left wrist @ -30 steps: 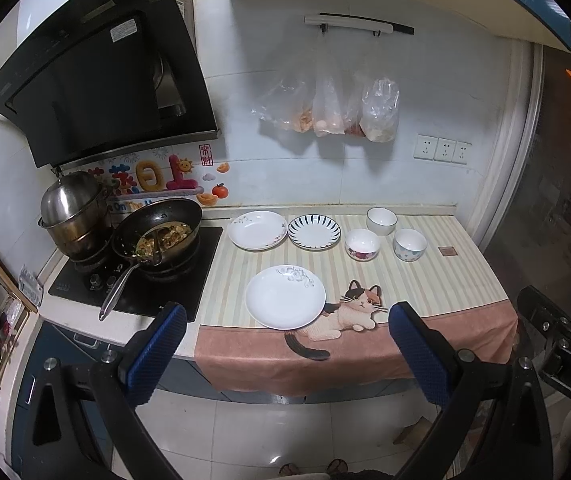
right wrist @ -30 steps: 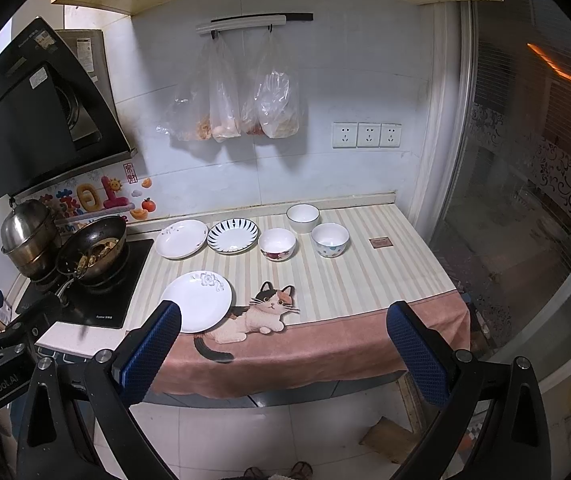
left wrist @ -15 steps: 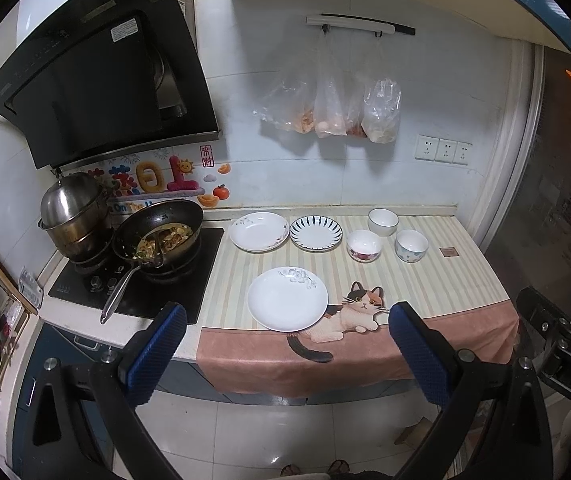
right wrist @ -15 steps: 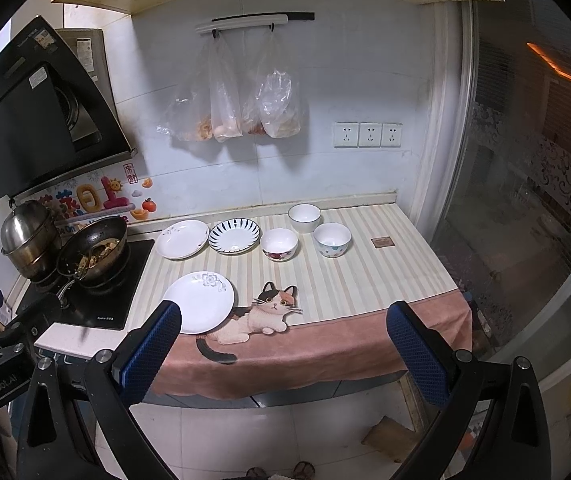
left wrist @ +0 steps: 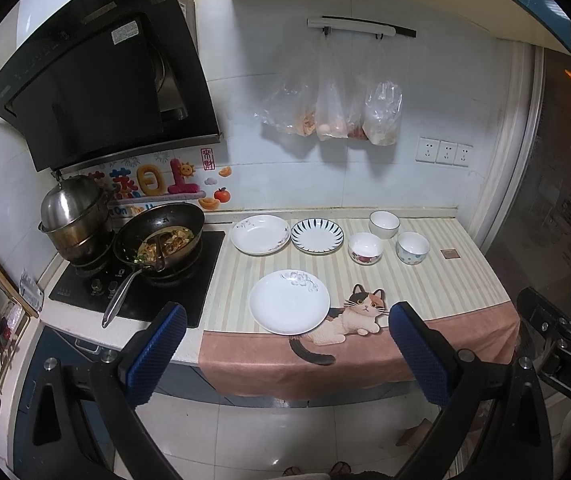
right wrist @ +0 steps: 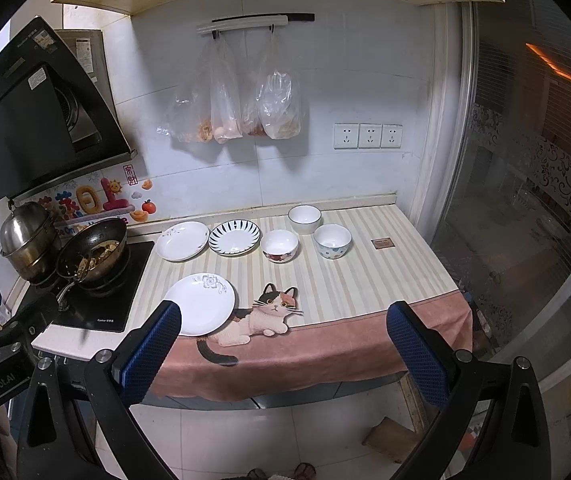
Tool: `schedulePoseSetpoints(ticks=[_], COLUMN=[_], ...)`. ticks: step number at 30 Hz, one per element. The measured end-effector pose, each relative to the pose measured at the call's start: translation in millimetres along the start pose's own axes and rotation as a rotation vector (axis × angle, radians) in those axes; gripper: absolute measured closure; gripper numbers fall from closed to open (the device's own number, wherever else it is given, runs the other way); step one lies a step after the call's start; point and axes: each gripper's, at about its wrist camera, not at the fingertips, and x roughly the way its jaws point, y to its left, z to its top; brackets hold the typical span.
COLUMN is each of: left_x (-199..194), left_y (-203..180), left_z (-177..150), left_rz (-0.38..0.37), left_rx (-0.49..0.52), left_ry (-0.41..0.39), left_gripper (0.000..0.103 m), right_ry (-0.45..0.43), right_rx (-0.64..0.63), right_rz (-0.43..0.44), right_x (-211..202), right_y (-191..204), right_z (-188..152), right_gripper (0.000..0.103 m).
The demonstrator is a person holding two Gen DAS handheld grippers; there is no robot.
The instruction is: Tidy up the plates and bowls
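Observation:
Three plates lie on the striped counter: a white floral plate (left wrist: 289, 302) (right wrist: 200, 304) at the front, a white floral plate (left wrist: 260, 234) (right wrist: 182, 240) and a blue-striped plate (left wrist: 317, 235) (right wrist: 234, 237) at the back. Three bowls stand to their right: a plain white one (left wrist: 384, 224) (right wrist: 304, 219), a red-patterned one (left wrist: 365, 247) (right wrist: 279, 245), a dotted one (left wrist: 413, 247) (right wrist: 332, 241). My left gripper (left wrist: 285, 354) and right gripper (right wrist: 283, 352) are both open and empty, held well short of the counter's front edge.
A wok with food (left wrist: 161, 240) and a steel pot (left wrist: 71, 216) sit on the hob at the left. A cat-print cloth (left wrist: 349, 320) hangs over the counter's front edge. Plastic bags (left wrist: 333, 112) hang on the wall. A glass door (right wrist: 525, 200) stands at the right.
Both views have shifted very slightly; the counter sits a little nearer. The plates and bowls have not moved and both grippers stay open.

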Motion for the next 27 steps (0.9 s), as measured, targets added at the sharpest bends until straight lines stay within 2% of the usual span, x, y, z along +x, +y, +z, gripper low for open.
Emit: schedulePoseSetpoints(ticks=[22, 27], left_x=[-2.2, -5.1], left_y=[7.1, 8.4], left_z=[6.1, 6.8], left_rz=[0.002, 0.006], left_rx=[0.0, 0.0], left_ry=[-0.005, -0.012], left_gripper=[0.0, 0.0], right_ry=[0.001, 0.002], right_rx=[0.002, 0.005], right_rz=[0.0, 0.003], right_x=[0.6, 3.4], right_y=[-1.2, 3.8], right_z=[0.3, 8.9], right_gripper=[0.0, 0.0])
